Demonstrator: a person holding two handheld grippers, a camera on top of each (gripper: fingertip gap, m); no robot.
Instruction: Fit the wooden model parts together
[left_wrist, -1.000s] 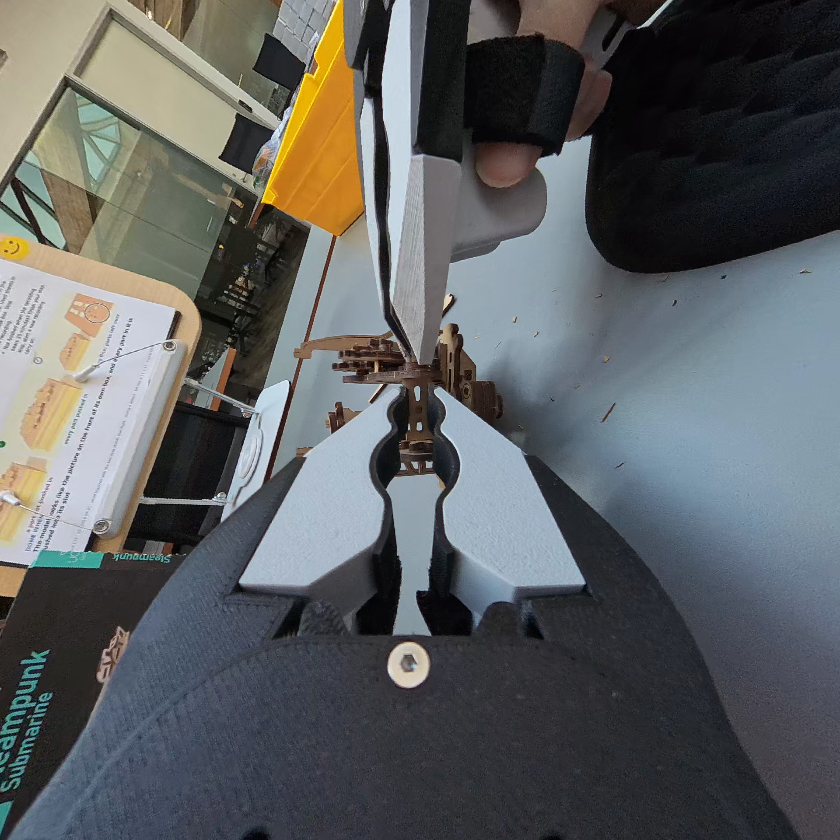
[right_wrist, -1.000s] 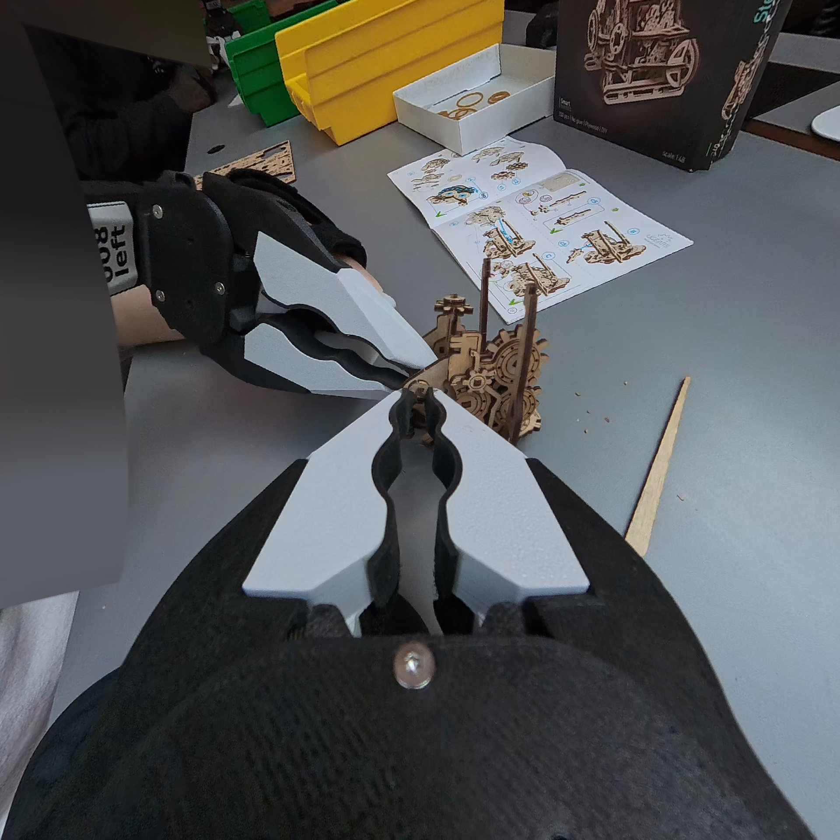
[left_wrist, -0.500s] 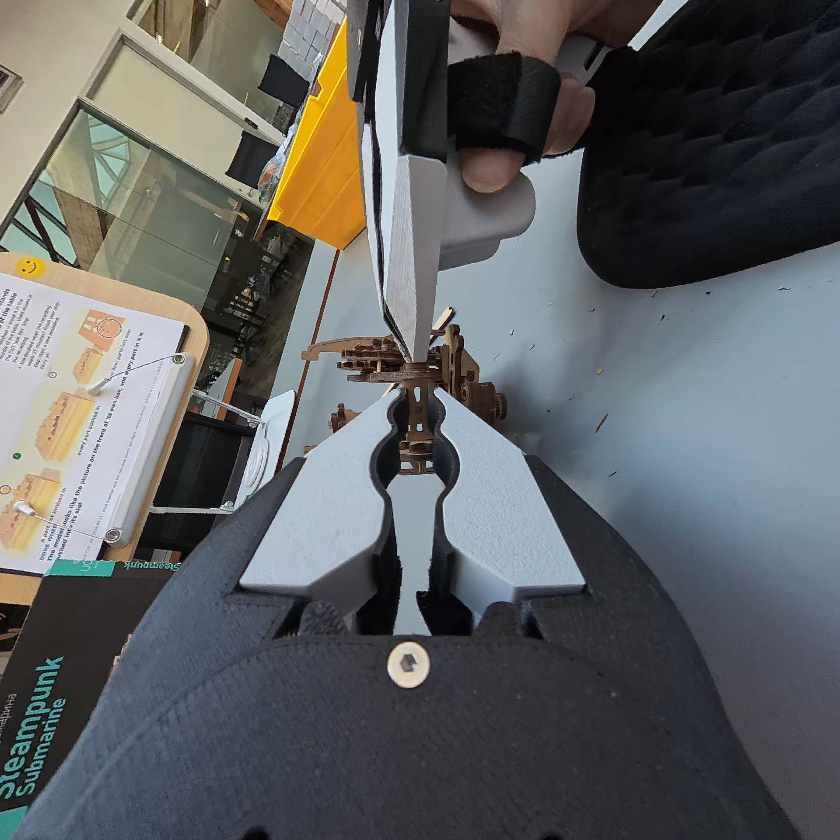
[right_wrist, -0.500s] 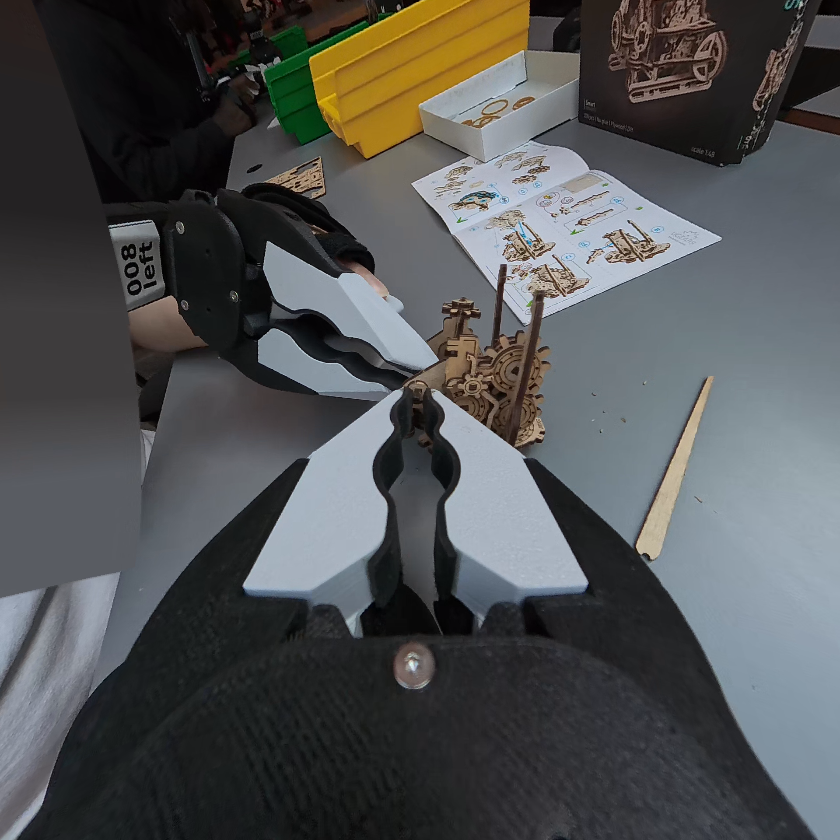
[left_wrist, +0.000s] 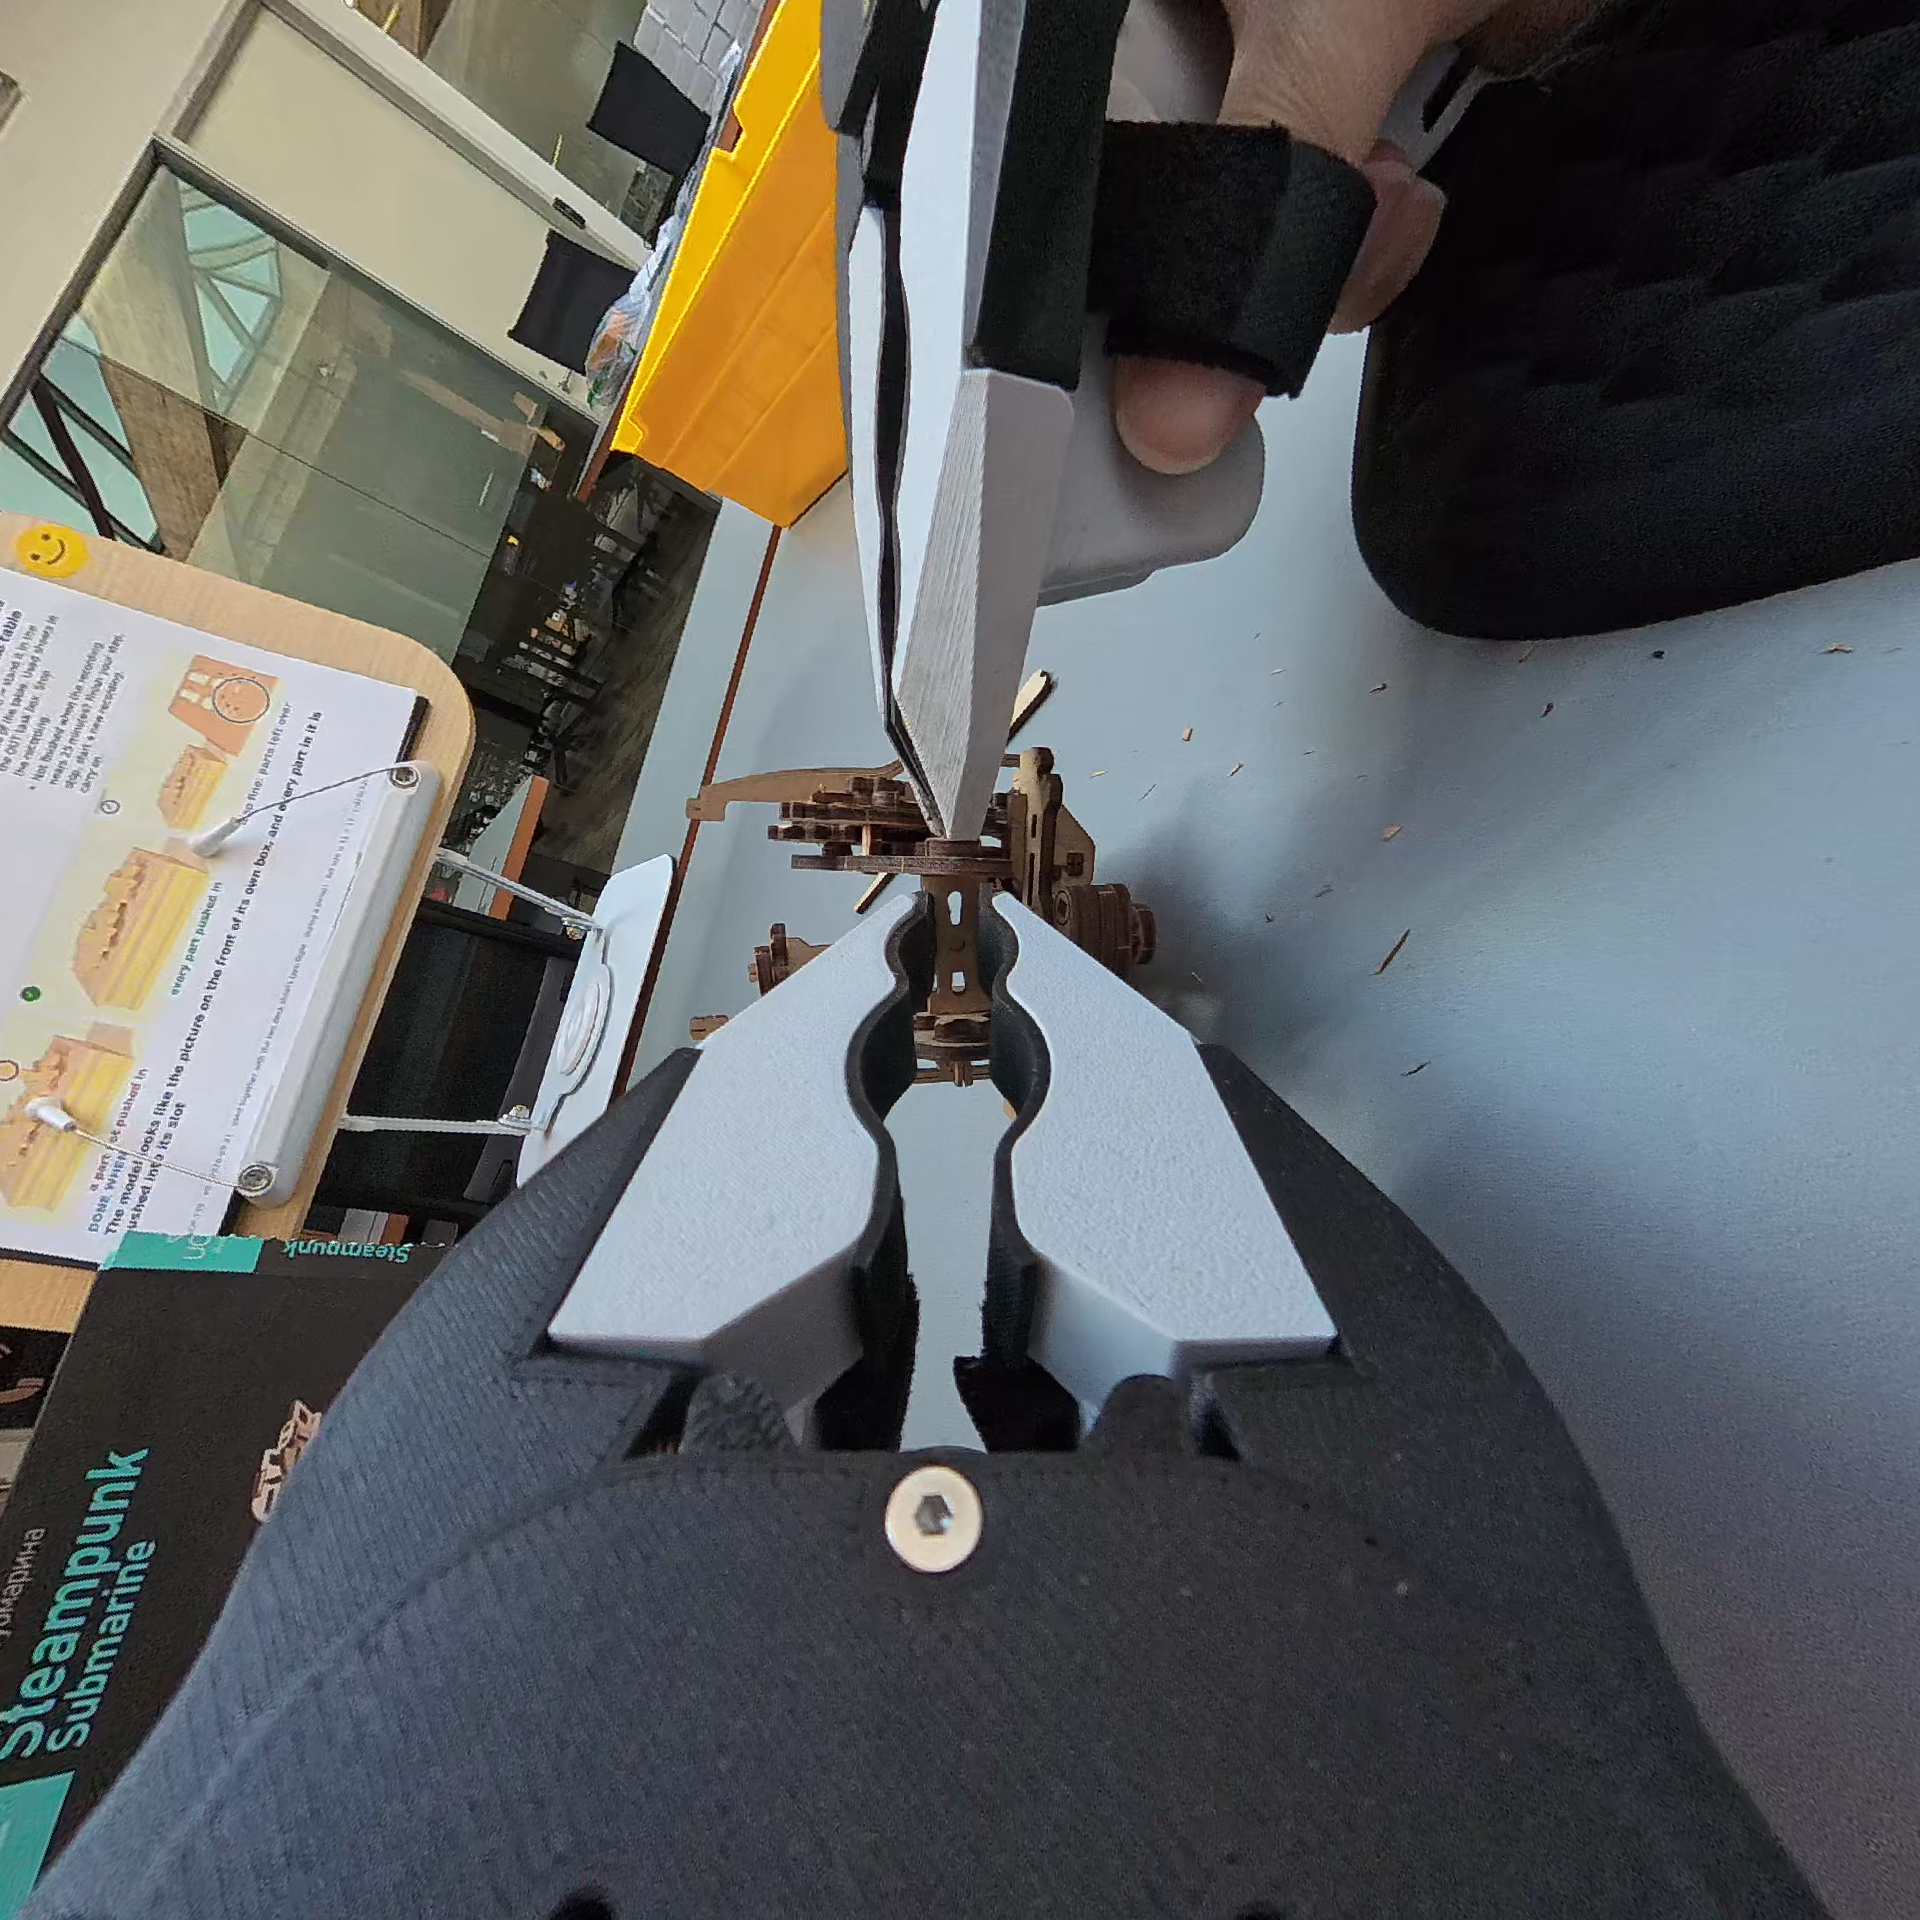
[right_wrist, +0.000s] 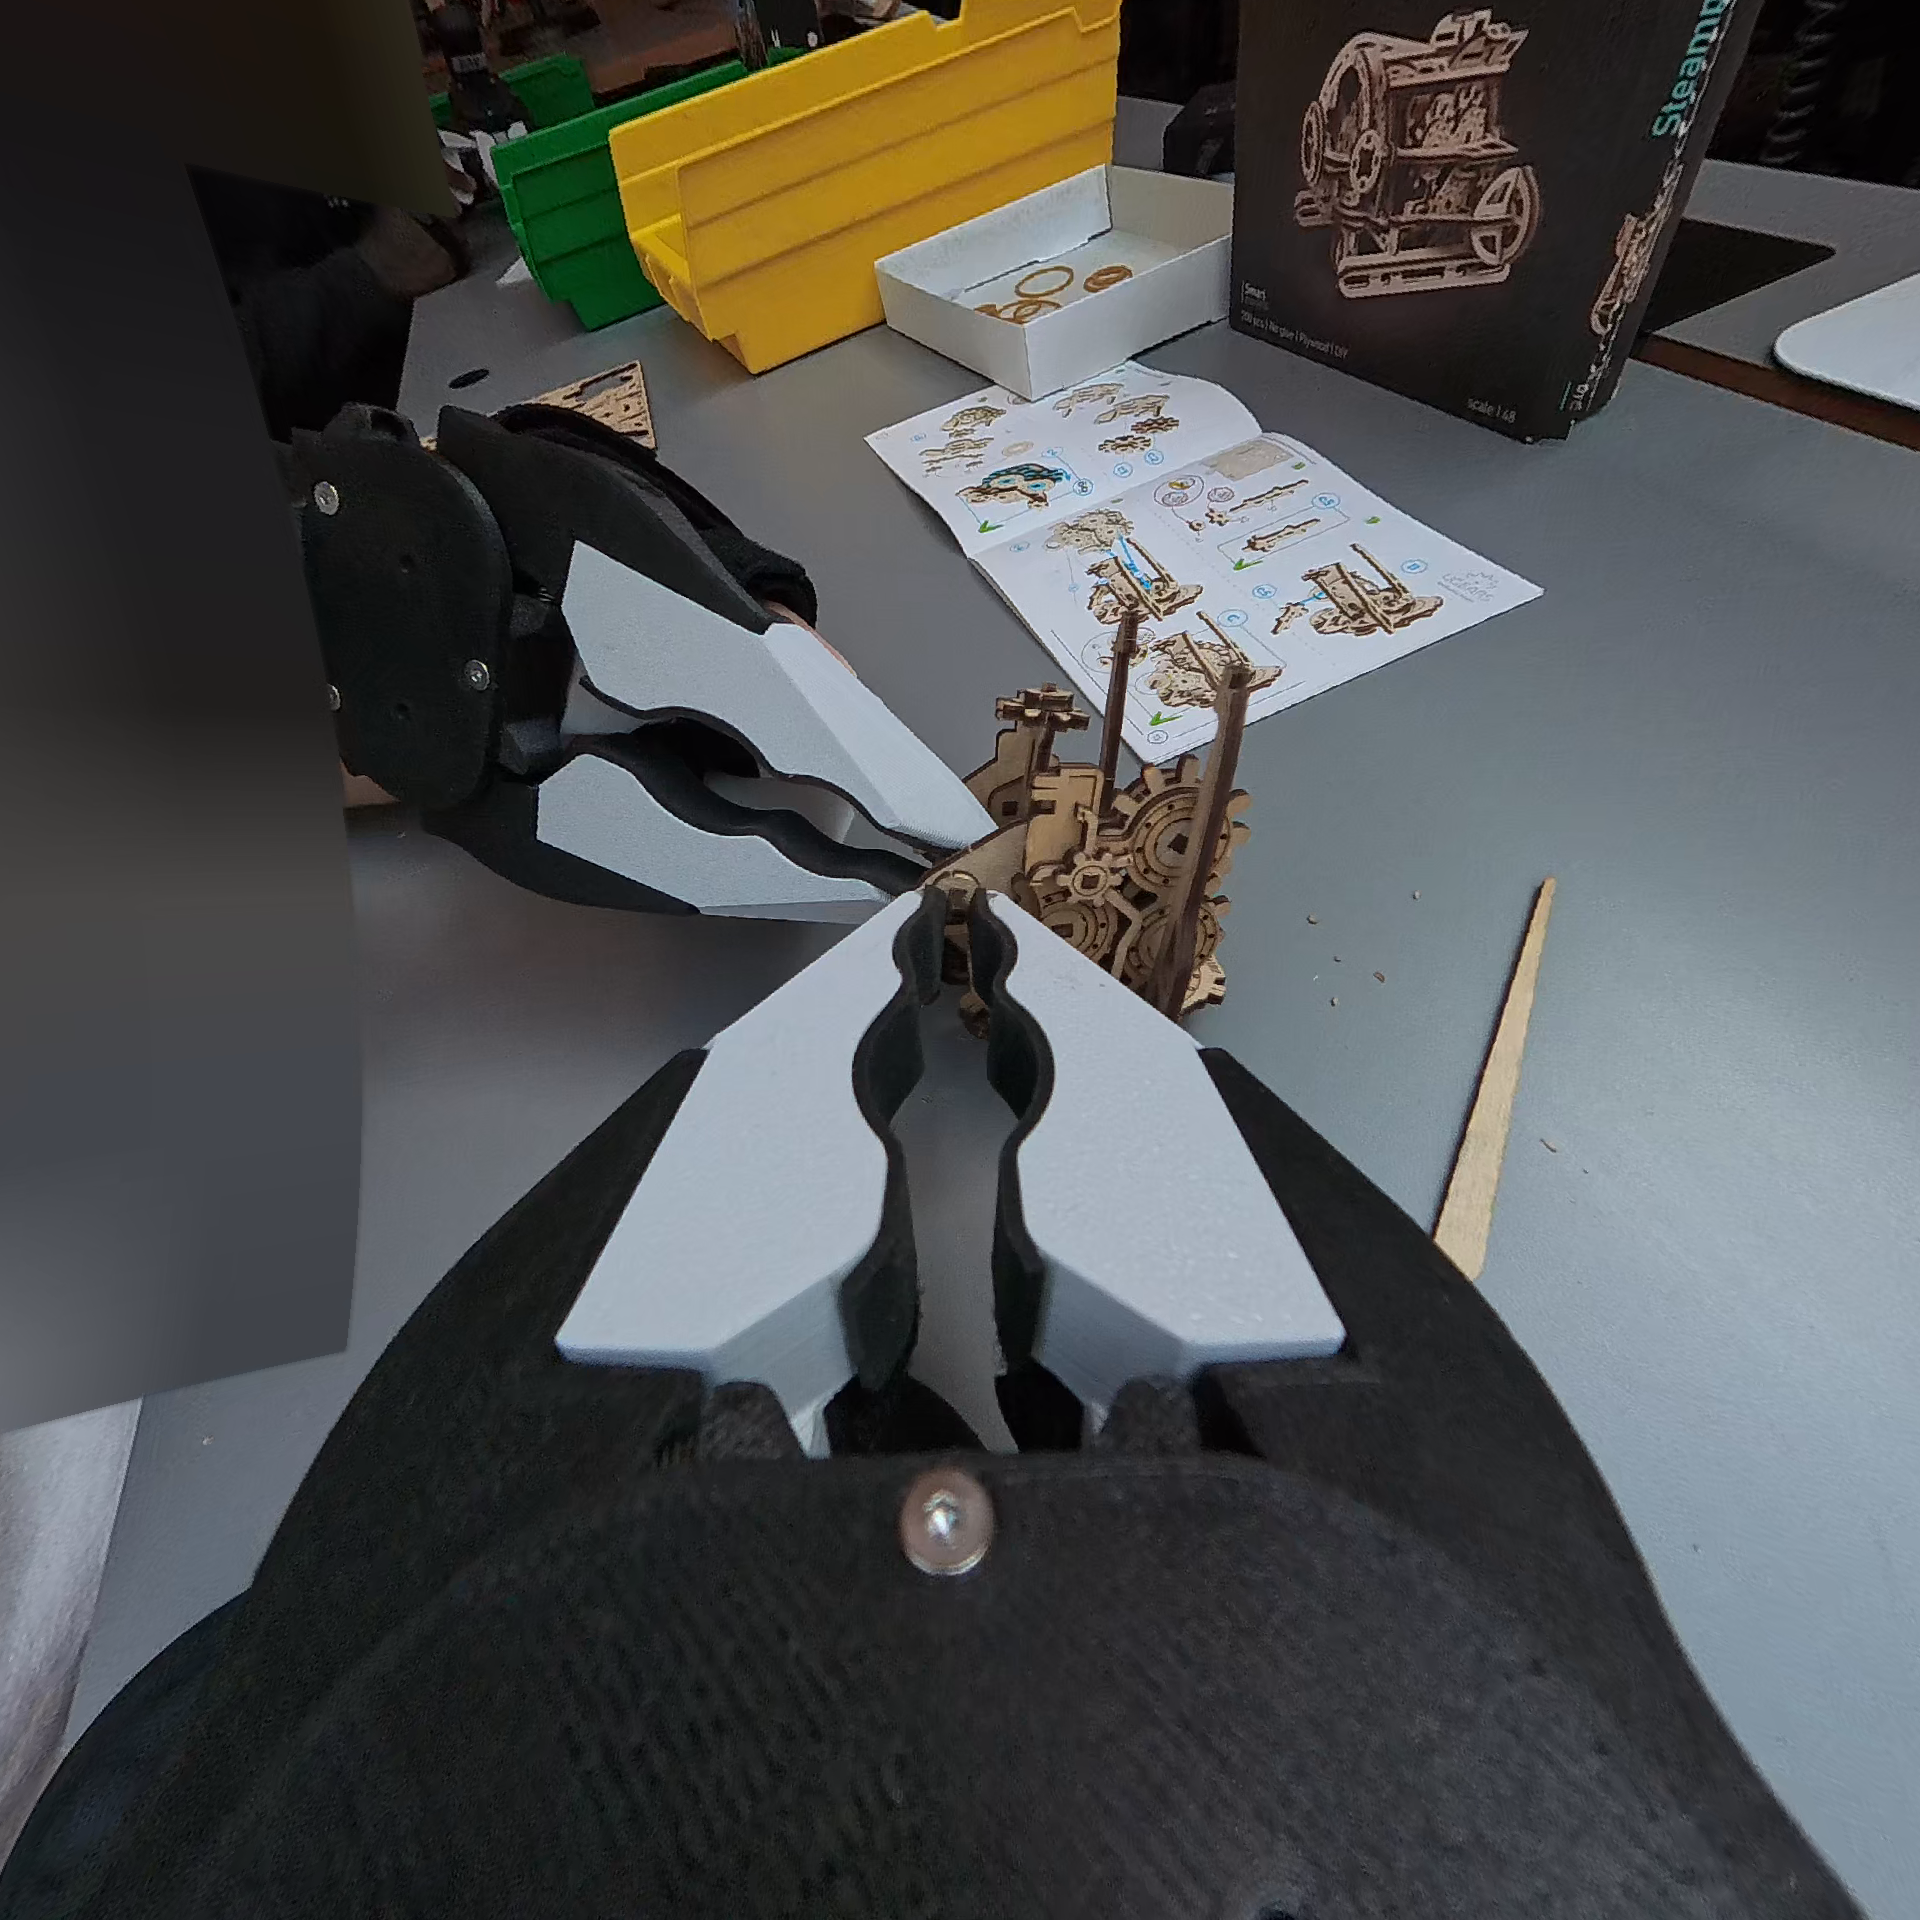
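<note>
1. A grey table (right_wrist: 1714, 727) fills the room's foreground, speckled with small wood chips, with glass partitions beyond it in the left wrist view.
2. The right gripper (right_wrist: 954, 914) has its fingers drawn nearly together, pinching a small wooden part (right_wrist: 961, 940) at the near edge of the wooden model (right_wrist: 1122, 862).
3. The left gripper (left_wrist: 956, 914) is likewise almost closed, clamped on a thin slotted wooden piece (left_wrist: 958, 966) of that model; from the other camera its tips meet the model from the left, just beside the right gripper's tips.
4. The model stands on the table between the two grippers, a cluster of gears with two dark rods (right_wrist: 1205, 821) rising tilted from it.
5. A person's thumb (left_wrist: 1184, 405) under a black strap rests on the right gripper's handle.
6. Right of the model lies a long thin wooden stick (right_wrist: 1496, 1081), apart from it.
7. Behind the model an open instruction leaflet (right_wrist: 1195, 551) lies flat.
8. Farther back: a white shallow box (right_wrist: 1049, 281) holding wooden rings, a yellow bin (right_wrist: 862, 177), a green bin (right_wrist: 561, 218), and an upright dark product box (right_wrist: 1455, 208).
9. A flat wooden part sheet (right_wrist: 603, 400) lies behind the left gripper.
</note>
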